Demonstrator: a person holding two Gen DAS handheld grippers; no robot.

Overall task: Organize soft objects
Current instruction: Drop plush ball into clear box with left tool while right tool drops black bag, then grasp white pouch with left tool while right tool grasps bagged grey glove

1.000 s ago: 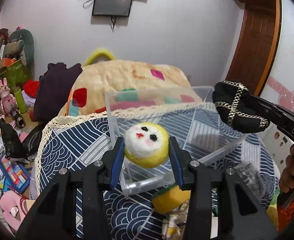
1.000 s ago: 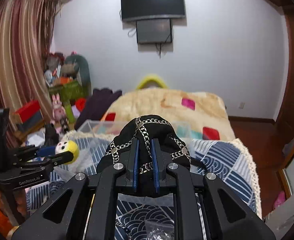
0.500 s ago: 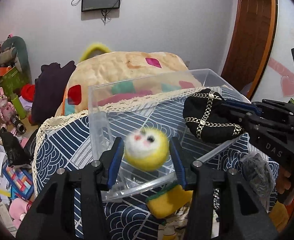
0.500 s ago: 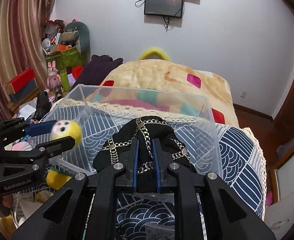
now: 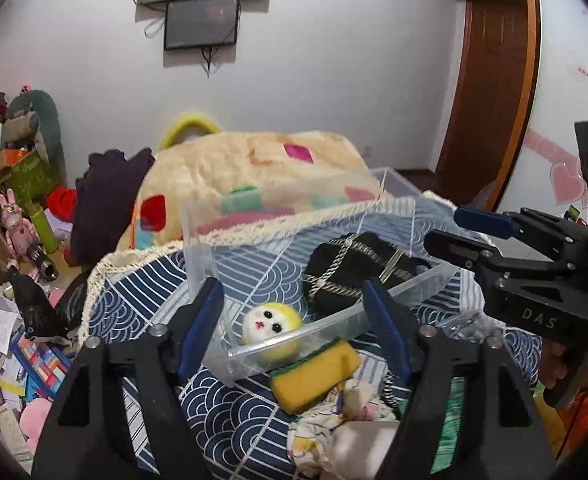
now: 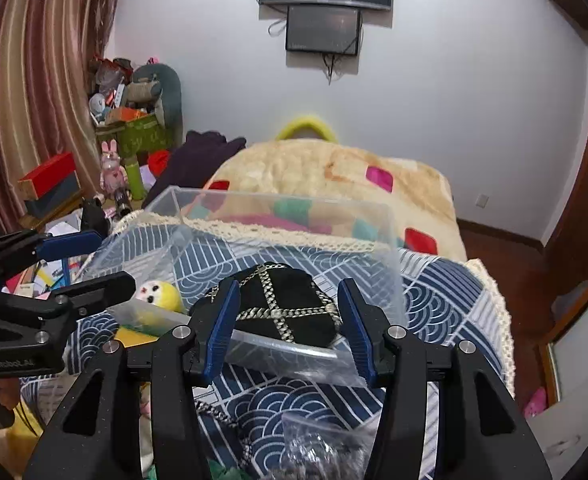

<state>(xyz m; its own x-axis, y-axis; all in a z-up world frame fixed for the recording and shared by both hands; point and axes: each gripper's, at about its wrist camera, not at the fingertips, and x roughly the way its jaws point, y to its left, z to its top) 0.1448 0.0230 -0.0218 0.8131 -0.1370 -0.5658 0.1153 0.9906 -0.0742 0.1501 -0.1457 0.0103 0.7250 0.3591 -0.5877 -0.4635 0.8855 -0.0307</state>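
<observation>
A clear plastic box (image 5: pixel 398 196) stands on the blue patterned cloth (image 5: pixel 133 312). A yellow felt ball with a white face (image 5: pixel 271 330) lies inside it near the front left. A black pouch with chain straps (image 5: pixel 358 268) lies inside to its right. My left gripper (image 5: pixel 294 330) is open and empty above the box's front wall. My right gripper (image 6: pixel 287 330) is open and empty, just in front of the black pouch (image 6: pixel 281 304). The box (image 6: pixel 390 248) and the ball (image 6: pixel 159 296) also show in the right wrist view.
A yellow and green sponge (image 5: pixel 314 376) and crumpled printed cloth (image 5: pixel 334 428) lie in front of the box. A small plastic bag (image 6: pixel 326 444) lies near my right gripper. A beige blanket (image 5: pixel 253 168) is behind the box. Toys and clutter (image 5: pixel 17 220) fill the floor at left.
Both grippers opened. The felt ball dropped from my left gripper into the box, and the black pouch dropped from my right gripper into the box.
</observation>
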